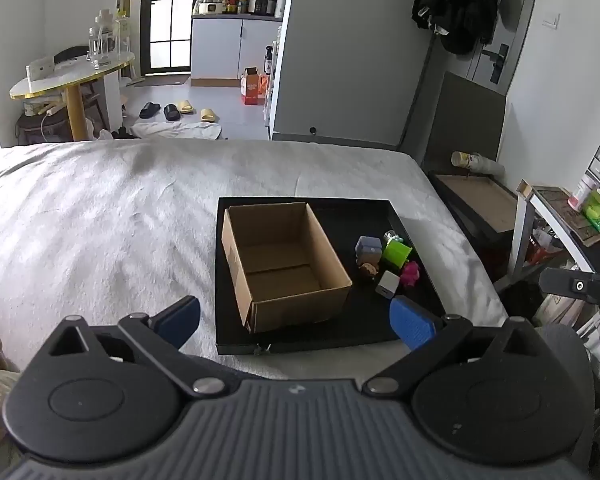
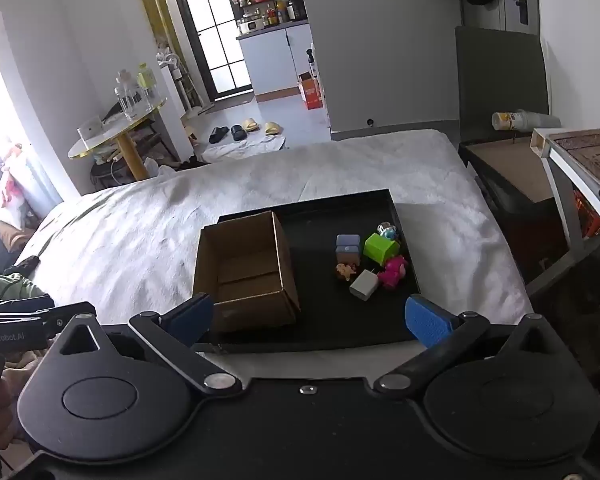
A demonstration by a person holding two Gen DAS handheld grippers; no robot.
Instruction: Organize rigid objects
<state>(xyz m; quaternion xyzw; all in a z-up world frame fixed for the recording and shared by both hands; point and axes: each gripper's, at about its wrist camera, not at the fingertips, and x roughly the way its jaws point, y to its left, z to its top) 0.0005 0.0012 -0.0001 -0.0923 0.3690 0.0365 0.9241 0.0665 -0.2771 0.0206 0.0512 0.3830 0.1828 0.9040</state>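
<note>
On the bed (image 1: 120,208) lies a black tray (image 1: 364,332). In the tray's left half stands an empty box (image 1: 284,264); the toys (image 1: 388,260) cluster in its right half, apart from the box. Left claw (image 1: 296,320) and right claw (image 2: 312,316) hover near the tray's front edge, both spread wide, holding nothing.

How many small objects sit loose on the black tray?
6, clustered right of the cardboard box: blue-grey block, green cube, glass figure, pink toy, white cube, tan figure. More may be hidden.
</note>
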